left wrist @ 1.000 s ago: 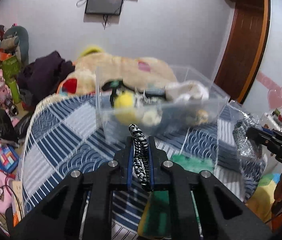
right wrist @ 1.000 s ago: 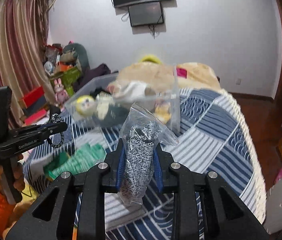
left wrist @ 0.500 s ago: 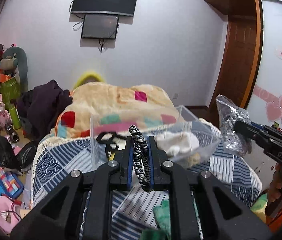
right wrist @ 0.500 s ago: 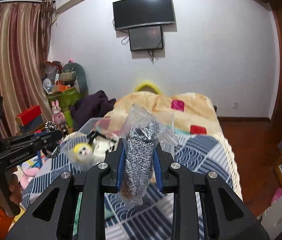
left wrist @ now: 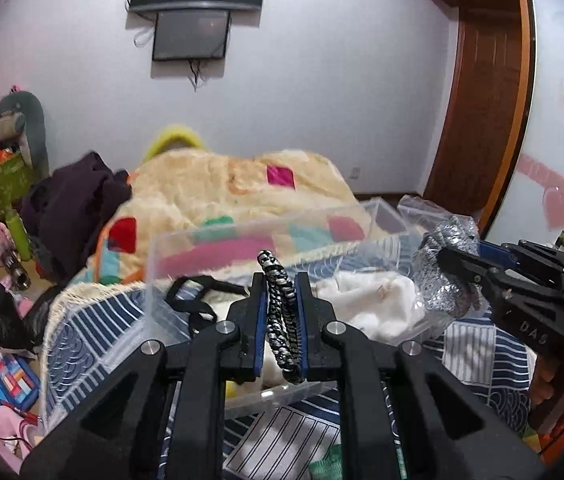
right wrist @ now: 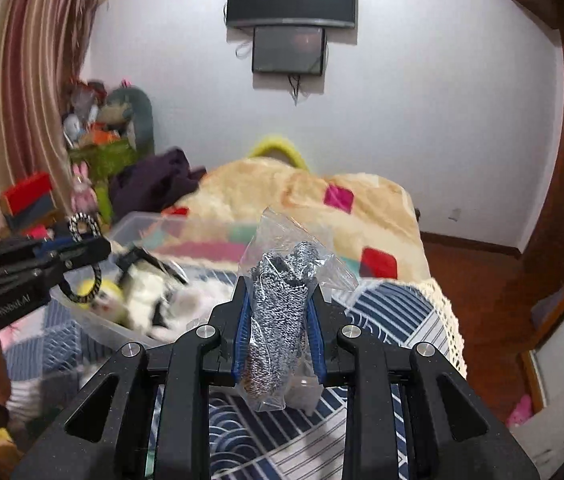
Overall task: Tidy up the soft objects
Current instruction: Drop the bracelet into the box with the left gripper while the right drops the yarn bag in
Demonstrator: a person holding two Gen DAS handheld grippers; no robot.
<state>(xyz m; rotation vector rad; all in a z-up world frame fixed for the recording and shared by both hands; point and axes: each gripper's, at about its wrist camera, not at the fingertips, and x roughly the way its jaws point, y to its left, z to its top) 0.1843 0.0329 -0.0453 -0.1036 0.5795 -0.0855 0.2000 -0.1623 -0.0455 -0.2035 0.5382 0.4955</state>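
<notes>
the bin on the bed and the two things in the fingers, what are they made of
bin: clear rigid plastic, glossy; the blanket shows through its wall.
looped band in the left gripper: braided black-and-white cord, likely fabric.
bagged item in the right gripper: speckled grey knit, probably yarn or cloth, inside a thin crinkly clear plastic bag.

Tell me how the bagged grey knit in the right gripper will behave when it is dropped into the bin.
The bagged knit bulges between the right gripper pads, so probably soft and light. Its loose clear plastic looks slippery and may snag on the clear bin.
</notes>
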